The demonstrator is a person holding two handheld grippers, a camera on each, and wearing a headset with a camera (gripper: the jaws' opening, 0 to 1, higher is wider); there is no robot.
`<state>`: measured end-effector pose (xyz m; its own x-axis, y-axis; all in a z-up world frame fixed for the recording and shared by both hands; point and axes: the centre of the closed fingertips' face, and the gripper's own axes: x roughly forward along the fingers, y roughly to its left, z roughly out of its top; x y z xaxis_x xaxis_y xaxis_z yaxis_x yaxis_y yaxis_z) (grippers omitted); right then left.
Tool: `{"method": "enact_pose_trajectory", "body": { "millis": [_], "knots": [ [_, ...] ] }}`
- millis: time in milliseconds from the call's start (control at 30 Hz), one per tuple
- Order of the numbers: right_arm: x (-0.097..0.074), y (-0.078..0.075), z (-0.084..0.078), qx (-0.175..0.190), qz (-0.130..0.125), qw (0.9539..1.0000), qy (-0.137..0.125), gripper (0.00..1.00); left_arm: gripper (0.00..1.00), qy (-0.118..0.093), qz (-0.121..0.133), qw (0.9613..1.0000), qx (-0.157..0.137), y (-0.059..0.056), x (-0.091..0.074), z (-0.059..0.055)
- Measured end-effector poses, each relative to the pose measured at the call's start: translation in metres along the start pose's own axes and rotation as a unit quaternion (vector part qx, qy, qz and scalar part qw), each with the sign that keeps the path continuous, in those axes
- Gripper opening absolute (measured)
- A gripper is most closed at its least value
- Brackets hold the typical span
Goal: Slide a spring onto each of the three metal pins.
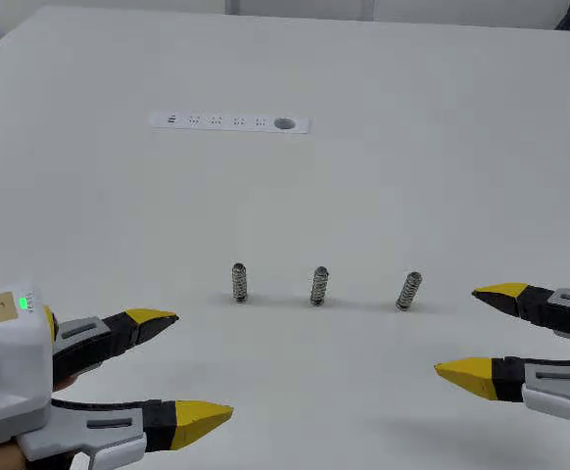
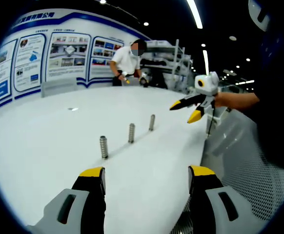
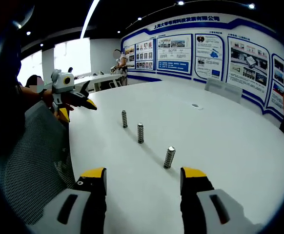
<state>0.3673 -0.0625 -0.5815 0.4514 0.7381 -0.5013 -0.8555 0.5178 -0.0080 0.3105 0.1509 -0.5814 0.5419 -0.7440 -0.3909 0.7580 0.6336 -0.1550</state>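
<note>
Three metal pins stand in a row on the white table, each with a spring coiled around it: the left one (image 1: pixel 239 282), the middle one (image 1: pixel 318 286) and the right one (image 1: pixel 408 291), which leans a little. My left gripper (image 1: pixel 187 364) is open at the lower left, short of the row, with nothing between its yellow-tipped jaws. At the lower right my right gripper (image 1: pixel 471 331) is open and holds nothing. The left gripper view has the nearest pin (image 2: pixel 103 146) ahead of the left gripper (image 2: pixel 147 171). In the right gripper view the leaning pin (image 3: pixel 169 157) stands ahead of the right gripper (image 3: pixel 141 172).
A white power strip (image 1: pixel 229 122) lies farther back on the table. A person stands at the table's far end in the left gripper view. The near table edge runs beside a mesh chair back (image 3: pixel 34 161).
</note>
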Motion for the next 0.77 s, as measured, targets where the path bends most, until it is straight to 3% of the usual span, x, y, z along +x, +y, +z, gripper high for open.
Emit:
{"method": "enact_pose_trajectory", "body": {
  "millis": [767],
  "knots": [
    [0.002, -0.003, -0.013, 0.021, -0.005, 0.9997, 0.013, 0.65, 0.7, -0.01, 0.016, 0.9997, -0.015, 0.009, -0.004, 0.003]
  ]
}}
